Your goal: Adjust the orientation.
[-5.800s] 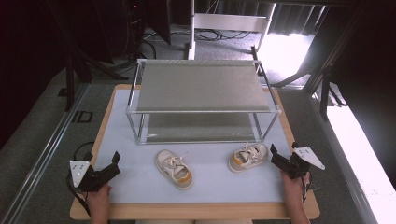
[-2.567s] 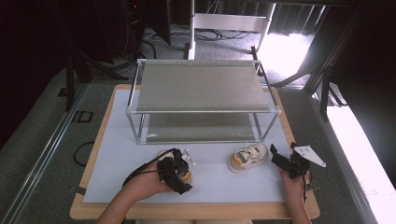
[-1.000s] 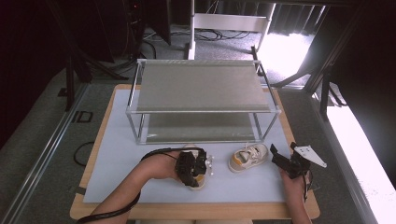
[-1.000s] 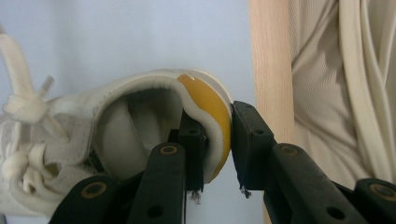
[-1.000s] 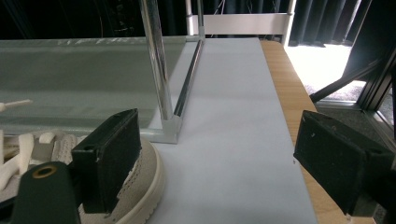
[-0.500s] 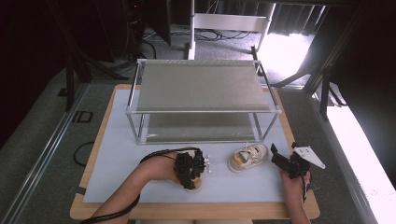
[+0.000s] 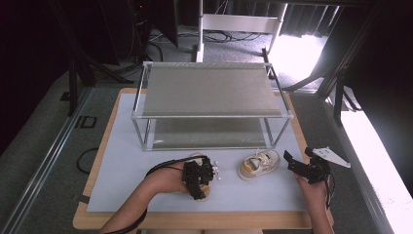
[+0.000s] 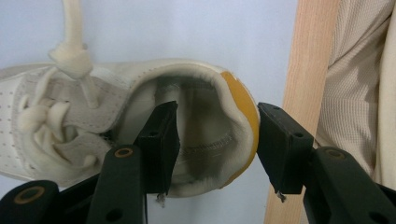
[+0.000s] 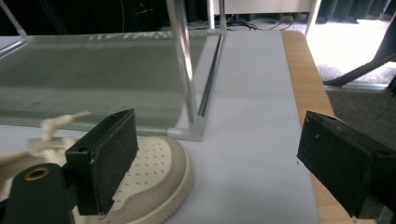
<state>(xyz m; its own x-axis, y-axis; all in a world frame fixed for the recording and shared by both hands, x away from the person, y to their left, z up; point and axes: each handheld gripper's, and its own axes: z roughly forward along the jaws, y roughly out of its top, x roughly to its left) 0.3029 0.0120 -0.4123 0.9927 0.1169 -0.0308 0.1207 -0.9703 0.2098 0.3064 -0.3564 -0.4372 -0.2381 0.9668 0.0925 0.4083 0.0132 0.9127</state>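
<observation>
High view, left gripper (image 7: 207, 171): seen at lower centre of the frame, held over the left shoe (image 7: 200, 185); the forearm is brought in from the bottom edge, angled up and to the right.
High view, right gripper (image 7: 298, 165): seen at lower right, just right of the right shoe (image 7: 258, 164), the wrist kept low near the table (image 7: 97, 214) edge.
High view, rack (image 7: 209, 105): placed behind both shoes, at mid frame.
Left gripper view, left gripper (image 8: 217, 140): the heel wall of the left shoe (image 8: 140, 126) is straddled, one jaw inside the opening, one outside; the jaws have just been opening and the grasp is released.
Right gripper view, right gripper (image 9: 219, 158): jaws spread wide, nothing held; the right shoe (image 9: 159, 179) is seen at lower left, by the rack post (image 9: 184, 65).
</observation>
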